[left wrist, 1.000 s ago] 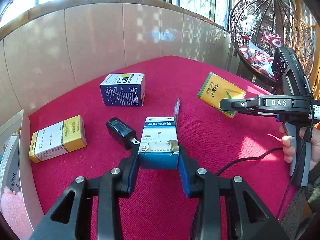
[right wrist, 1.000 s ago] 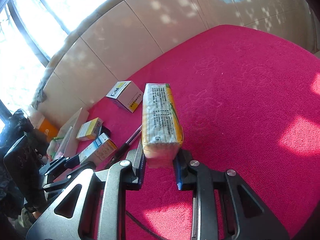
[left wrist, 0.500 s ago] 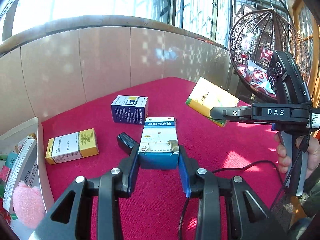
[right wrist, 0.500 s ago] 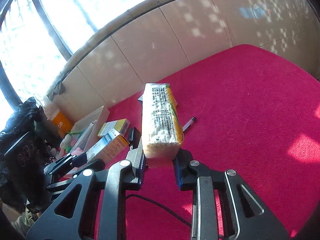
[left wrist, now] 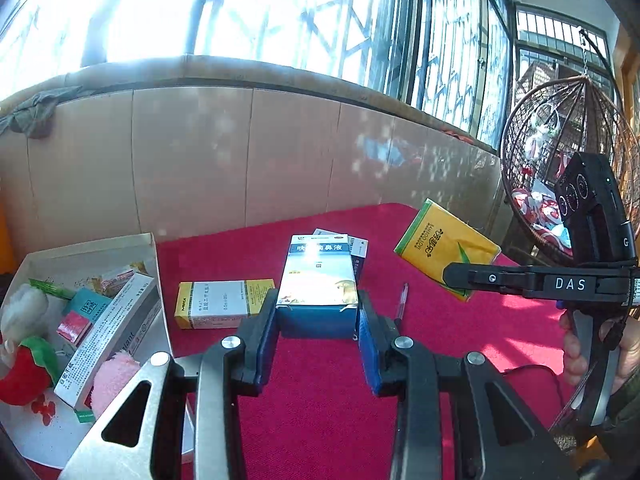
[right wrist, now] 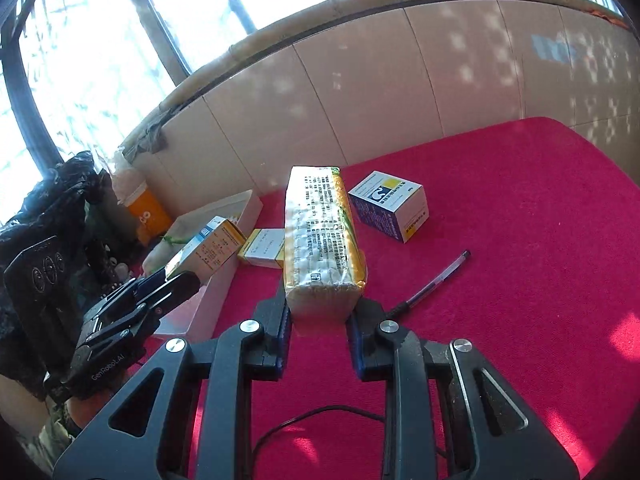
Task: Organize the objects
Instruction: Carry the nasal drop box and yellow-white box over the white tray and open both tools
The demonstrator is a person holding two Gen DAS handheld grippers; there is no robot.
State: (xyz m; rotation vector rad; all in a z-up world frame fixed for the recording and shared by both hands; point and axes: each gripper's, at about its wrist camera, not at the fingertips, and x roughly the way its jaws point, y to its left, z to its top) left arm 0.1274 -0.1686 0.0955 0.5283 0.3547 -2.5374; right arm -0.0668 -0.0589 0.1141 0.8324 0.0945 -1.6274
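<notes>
Medicine box (left wrist: pixel 318 280) is pinched end-on in the left gripper (left wrist: pixel 318 322), above the red cloth (left wrist: pixel 320 400); the white tray (left wrist: pixel 132 240) sits around 9 o'clock, nearer this hand. Right gripper (right wrist: pixel 320 316) clamps the yellow tissue pack (right wrist: pixel 320 240), its long axis pointing to 12.

A red, carpet-like cloth surface (right wrist: pixel 520 240) is filling the lower right of the right wrist view. Lying directly on it are a blue-and-white cardboard box with a yellow patch (right wrist: pixel 388 205) near the centre, a dark slim pen (right wrist: pixel 434 280) just below it, and a yellow-and-white carton (left wrist: pixel 224 303) left of centre. An open white cardboard tray (left wrist: pixel 100 248) is sitting at the cloth's left edge.
</notes>
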